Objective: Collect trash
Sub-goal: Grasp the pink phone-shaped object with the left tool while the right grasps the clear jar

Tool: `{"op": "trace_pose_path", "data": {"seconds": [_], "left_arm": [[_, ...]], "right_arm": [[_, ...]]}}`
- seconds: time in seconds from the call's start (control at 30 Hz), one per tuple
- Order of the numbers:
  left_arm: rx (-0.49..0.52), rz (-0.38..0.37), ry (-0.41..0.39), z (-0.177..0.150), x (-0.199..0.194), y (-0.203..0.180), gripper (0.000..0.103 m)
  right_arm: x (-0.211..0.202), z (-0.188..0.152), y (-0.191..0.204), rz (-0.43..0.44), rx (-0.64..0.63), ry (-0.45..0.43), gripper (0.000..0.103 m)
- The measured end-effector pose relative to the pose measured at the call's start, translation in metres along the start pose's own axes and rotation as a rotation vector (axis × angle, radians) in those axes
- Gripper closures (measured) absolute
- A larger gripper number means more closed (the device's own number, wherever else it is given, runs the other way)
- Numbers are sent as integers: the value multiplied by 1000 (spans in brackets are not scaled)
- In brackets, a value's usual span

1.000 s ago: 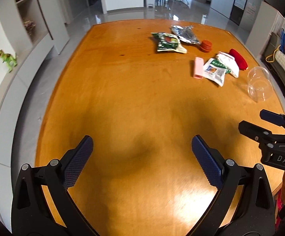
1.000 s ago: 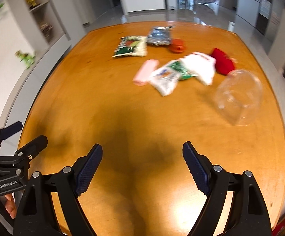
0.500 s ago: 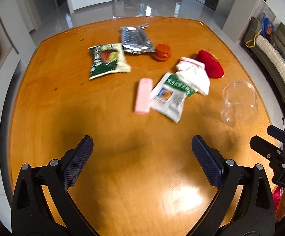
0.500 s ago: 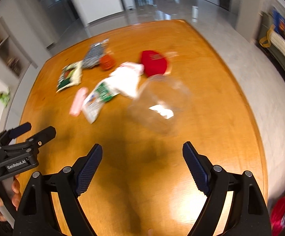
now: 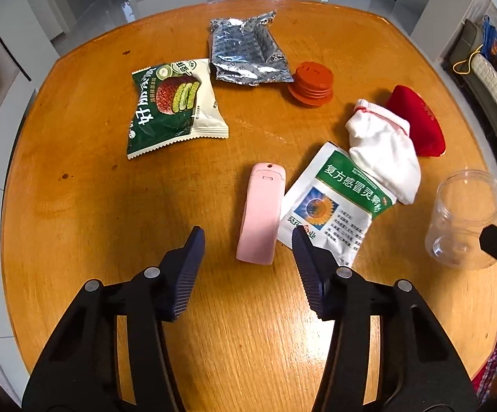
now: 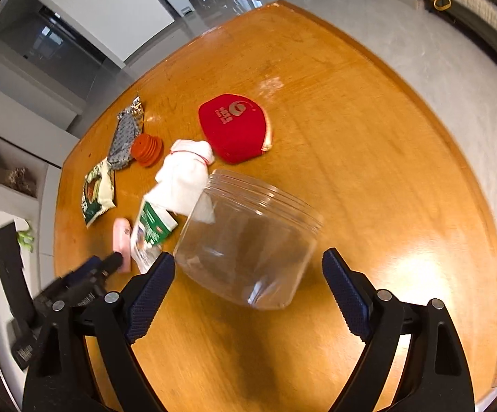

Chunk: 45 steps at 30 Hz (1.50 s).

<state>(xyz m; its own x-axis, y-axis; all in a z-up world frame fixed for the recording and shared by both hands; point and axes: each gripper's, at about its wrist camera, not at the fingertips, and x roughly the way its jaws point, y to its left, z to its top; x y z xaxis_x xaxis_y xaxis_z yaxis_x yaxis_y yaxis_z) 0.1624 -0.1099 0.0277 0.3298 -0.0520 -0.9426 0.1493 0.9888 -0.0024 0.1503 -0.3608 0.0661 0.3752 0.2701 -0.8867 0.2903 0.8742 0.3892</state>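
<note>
On the wooden table [image 5: 77, 206] lie three packets: one green snack packet [image 5: 173, 103] and one silver foil packet [image 5: 248, 51] toward the far edge, and one white-and-green sachet [image 5: 337, 206] nearer the middle. Also there are one pink case [image 5: 260, 213], one orange lid [image 5: 311, 82], one white sock [image 5: 385, 151], one red pouch [image 5: 419, 120] and one clear jar [image 6: 248, 237] near the right edge. The left gripper [image 5: 246, 257] hovers with fingers wide before the pink case, holding nothing, and the right gripper [image 6: 248, 288] stands wide and empty at the jar.
</note>
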Motion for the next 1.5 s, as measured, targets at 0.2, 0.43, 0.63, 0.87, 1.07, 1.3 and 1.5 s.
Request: {"op": "trace_pose_path", "data": {"seconds": [0.2, 0.43, 0.63, 0.87, 1.07, 1.3, 1.5], "left_arm": [[26, 22, 20, 12, 15, -5, 63], [65, 22, 21, 19, 23, -13, 74], [89, -30, 18, 12, 16, -9, 77], [76, -48, -33, -13, -18, 11, 77], [62, -33, -57, -58, -48, 29, 77], [12, -54, -102, -128, -90, 72, 77], [-58, -32, -153, -194, -127, 112, 77]], "right_arm": [[12, 13, 14, -35, -40, -17, 13], [22, 20, 19, -40, -103, -2, 13], [15, 8, 26, -62, -158, -23, 14], [-15, -26, 34, -64, -241, -48, 14], [-37, -79, 54, -48, -345, -33, 14], [-37, -153, 99, -21, -485, -6, 14], [-34, -217, 145, 41, -603, 34, 14]]}}
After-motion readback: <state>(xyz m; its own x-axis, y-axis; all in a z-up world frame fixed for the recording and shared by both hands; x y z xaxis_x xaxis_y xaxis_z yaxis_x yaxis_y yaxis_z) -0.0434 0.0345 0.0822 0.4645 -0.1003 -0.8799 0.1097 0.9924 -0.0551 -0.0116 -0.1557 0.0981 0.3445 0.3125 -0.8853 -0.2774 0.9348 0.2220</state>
